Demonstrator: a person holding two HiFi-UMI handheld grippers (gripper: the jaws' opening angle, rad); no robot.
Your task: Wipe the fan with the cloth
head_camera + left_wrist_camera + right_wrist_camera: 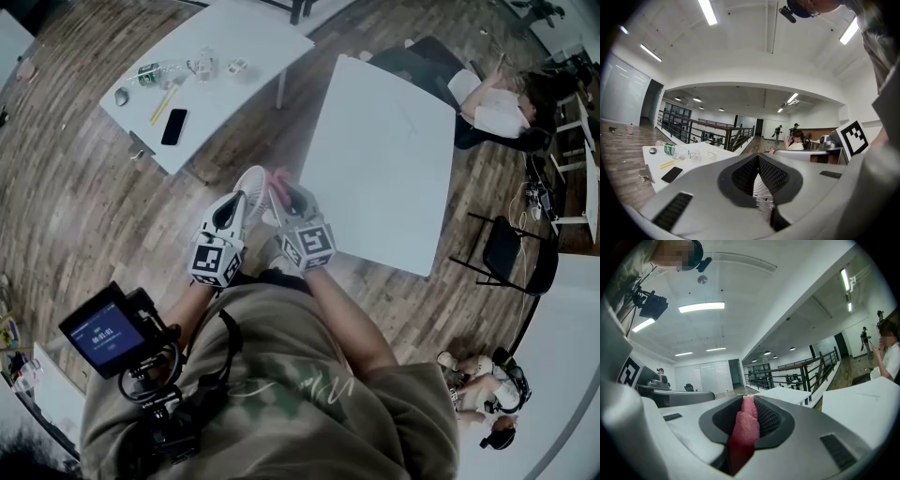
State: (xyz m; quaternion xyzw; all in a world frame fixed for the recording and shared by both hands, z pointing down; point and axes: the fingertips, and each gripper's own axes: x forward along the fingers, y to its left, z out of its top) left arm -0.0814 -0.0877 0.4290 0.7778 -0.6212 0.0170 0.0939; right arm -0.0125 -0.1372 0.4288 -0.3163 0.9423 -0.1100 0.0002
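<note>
Now, the white ribbed fan (761, 187) sits pinched in your left gripper (239, 202), its jaws closed tight on it. Just beside it is the pink cloth (745, 423), clamped between your right gripper's (289, 197) pads. Well apart, a clear bottle (155, 73) lies on the bench (225, 42), its contents unreadable.

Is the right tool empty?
No: a pink fuzzy cloth is pinched between the pads of the right tool.
</note>
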